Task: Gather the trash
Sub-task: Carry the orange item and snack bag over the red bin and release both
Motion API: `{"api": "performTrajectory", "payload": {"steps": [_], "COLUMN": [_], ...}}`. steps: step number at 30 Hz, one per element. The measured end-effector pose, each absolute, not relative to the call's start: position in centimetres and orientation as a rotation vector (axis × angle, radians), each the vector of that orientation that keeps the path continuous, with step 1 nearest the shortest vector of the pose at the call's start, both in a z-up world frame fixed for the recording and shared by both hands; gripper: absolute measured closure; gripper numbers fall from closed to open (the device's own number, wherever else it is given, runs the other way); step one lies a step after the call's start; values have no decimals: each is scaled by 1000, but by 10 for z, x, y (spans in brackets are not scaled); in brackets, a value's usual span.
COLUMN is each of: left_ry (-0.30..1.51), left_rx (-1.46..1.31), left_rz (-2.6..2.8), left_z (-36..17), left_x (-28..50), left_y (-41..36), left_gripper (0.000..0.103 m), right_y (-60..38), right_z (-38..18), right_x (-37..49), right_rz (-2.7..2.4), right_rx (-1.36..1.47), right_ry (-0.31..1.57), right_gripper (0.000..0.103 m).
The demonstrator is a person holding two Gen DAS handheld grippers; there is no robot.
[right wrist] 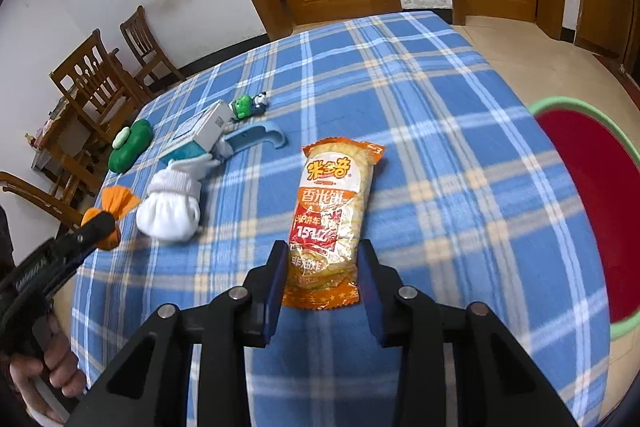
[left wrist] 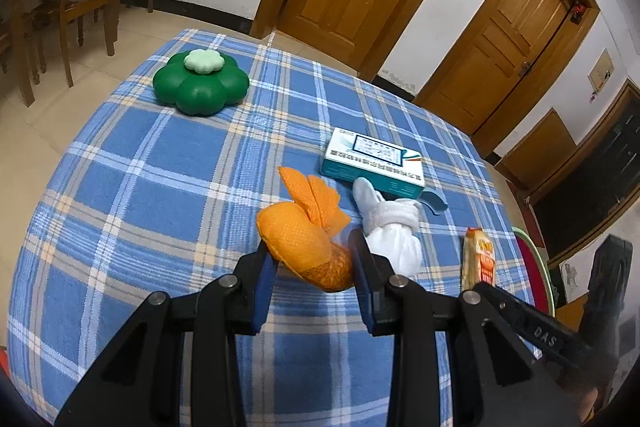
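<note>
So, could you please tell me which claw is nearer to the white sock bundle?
Left. The left claw grips the orange pouch right beside the white sock bundle; the right claw is farther, at the snack packet.

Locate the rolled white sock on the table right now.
The rolled white sock lies on the blue plaid tablecloth, between the orange fabric pouch held in the left gripper and the orange snack packet, just in front of the teal-and-white carton.

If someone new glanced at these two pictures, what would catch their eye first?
Probably the bright orange snack packet lying on the blue plaid tablecloth, its near end between the right gripper fingers. Next, the orange pouch clamped in the left gripper, beside a balled white sock. A red basin with a green rim sits past the table's right edge.
</note>
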State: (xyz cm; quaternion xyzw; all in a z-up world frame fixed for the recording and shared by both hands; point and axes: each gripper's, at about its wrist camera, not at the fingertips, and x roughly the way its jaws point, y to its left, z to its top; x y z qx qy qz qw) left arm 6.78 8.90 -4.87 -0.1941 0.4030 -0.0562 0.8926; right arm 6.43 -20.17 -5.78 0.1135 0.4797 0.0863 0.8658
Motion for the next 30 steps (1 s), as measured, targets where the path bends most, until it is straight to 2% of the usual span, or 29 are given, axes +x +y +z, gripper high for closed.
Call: {"api": "performTrajectory", "payload": {"steps": [30], "left_ry": [850], "left_rx": [-347], "left_rz": [-264], "left_z": [-22], "left_x": [62], "left_y": [30], "left_gripper": [68], "right_y": [-276], "right_z": [-44], "right_x": [22], "right_rz": [111], "right_rx": [371], "right_ry": [955], "right_gripper": [66]}}
